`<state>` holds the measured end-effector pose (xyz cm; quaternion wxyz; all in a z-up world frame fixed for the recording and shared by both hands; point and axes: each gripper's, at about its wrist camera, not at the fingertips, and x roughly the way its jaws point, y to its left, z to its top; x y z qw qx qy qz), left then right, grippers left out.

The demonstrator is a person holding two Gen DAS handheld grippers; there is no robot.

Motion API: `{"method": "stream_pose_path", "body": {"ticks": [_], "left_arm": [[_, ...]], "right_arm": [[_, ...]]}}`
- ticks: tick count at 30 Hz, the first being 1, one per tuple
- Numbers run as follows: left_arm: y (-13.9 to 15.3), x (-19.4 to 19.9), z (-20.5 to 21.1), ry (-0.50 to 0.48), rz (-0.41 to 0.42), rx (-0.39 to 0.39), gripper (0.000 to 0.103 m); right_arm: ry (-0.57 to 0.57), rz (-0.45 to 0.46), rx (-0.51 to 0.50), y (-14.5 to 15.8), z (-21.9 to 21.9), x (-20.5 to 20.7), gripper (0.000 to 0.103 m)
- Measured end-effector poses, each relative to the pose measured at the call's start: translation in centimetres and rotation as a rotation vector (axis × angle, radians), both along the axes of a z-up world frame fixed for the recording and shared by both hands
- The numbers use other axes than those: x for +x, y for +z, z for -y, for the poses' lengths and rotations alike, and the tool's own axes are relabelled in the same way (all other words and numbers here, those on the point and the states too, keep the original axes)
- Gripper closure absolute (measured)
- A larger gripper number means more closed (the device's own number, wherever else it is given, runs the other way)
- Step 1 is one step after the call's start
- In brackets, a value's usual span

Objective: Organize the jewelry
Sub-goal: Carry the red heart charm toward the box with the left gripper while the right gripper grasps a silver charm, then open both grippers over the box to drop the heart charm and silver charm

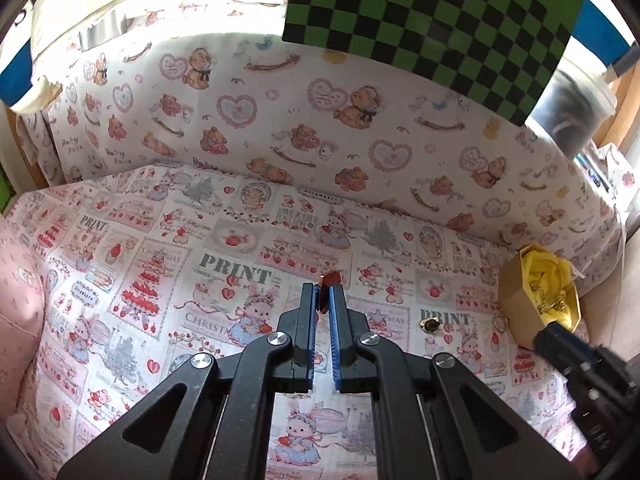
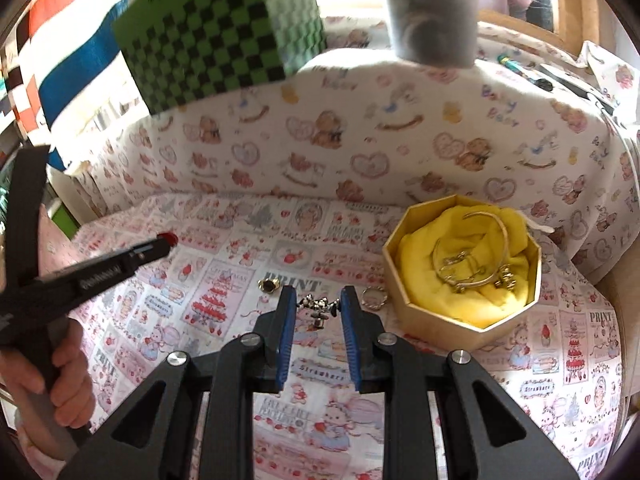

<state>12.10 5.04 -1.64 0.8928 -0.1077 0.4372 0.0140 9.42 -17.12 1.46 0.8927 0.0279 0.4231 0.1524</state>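
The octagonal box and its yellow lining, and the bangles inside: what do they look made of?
The octagonal box looks like matte gold-toned cardboard: thin flat walls with crisp folded corners. The yellow lining appears to be soft cloth, since it is crumpled and creased. The bangles look like polished gold-coloured metal, thin and glinting; plated or solid cannot be told.

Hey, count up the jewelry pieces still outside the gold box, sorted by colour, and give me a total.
Red: 1, the red piece held in the left tool.
Gold with dark stone: 1, the ring on the cloth.
Silver and black: 1, the charm piece between the right tool fingers.
Pale twisted: 1, the twisted ring beside the gold box.
Total: 4
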Motion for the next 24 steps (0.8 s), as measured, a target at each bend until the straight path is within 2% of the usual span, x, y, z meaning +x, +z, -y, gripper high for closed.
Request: {"method": "stream_pose_path", "body": {"ticks": [5,9,13,18,20,24], "left_arm": [[0.2,-0.4,0.7,-0.063,-0.007,-0.060,0.097],[1.1,-1.0,2.5,-0.099,0.020,-0.038,0.097],[2.2,-1.9,5.2,-0.195,0.042,-0.052,0.097],[3.9,-1.2,7.6,-0.225,0.050,-0.010,0.097],[4.5,-0.5,8.9,-0.241,0.043,0.000,0.097],[5.0,1.2,12.3,-0.274,0.031,0.006,0.097]], "right_arm": [[-0.009,0.000,0.050,0.7,2.3,0.1,0.082],[-0.043,0.028,0.080,1.4,4.7,0.2,0.082],[-0.102,0.049,0.159,1.7,7.2,1.0,0.082],[-0.145,0.067,0.230,1.3,10.1,1.7,0.082],[-0.117,0.050,0.231,0.7,10.1,2.3,0.082],[-0.140,0.034,0.177,-0.8,9.7,3.5,0.082]]}}
